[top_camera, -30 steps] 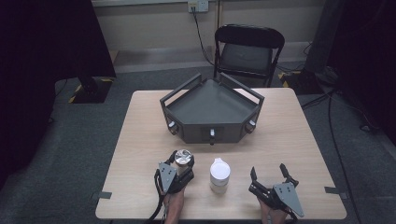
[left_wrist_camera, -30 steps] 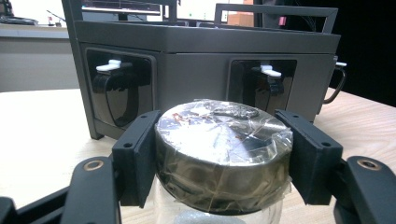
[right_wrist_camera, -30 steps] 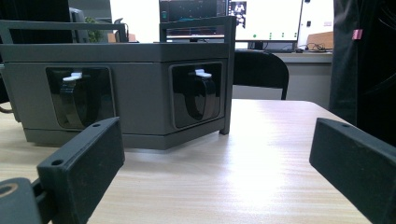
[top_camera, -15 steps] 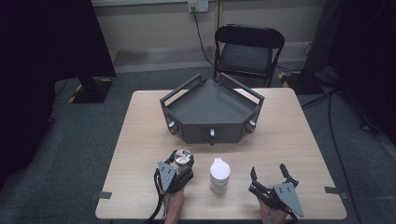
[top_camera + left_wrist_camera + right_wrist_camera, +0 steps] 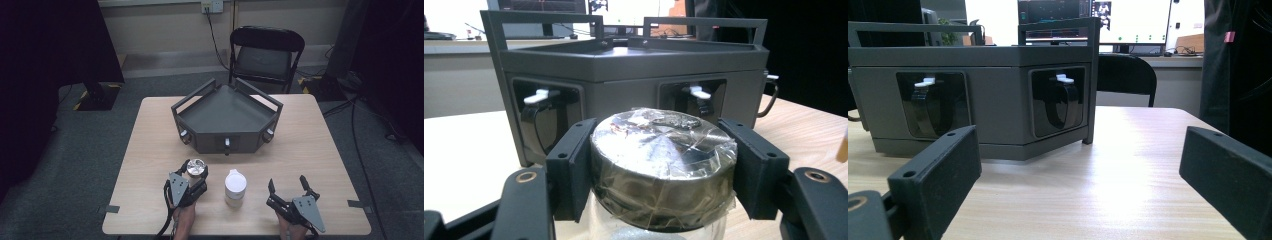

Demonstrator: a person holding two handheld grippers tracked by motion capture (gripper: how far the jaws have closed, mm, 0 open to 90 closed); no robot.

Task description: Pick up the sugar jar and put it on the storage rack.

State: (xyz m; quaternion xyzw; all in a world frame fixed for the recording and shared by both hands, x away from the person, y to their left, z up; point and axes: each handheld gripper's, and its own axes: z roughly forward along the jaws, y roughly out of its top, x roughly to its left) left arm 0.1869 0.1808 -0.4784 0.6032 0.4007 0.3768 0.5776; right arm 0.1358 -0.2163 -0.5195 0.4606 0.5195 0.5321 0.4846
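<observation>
Two grippers low at your edge of the table point(image 5: 150, 130), one of them loaded. Your left gripper point(image 5: 195, 170) has its jaws clamped on the foil-wrapped lid point(image 5: 664, 150) of a clear jar point(image 5: 196, 169), pads pressed against both sides of the cap; the jar stands on the wood near your edge, in front of the dark tray point(image 5: 227, 117) and apart from it. A white cup point(image 5: 235, 186) stands just beside the jar, between your hands. Your right gripper point(image 5: 289, 189) sits wide open and empty, pointing toward the tray. Reads as the grasp step, grip made, lift not yet begun. Next move likely calls for a straight lift, keeping the jar upright and clear of the cup, then a carry forward over the tray rail.
</observation>
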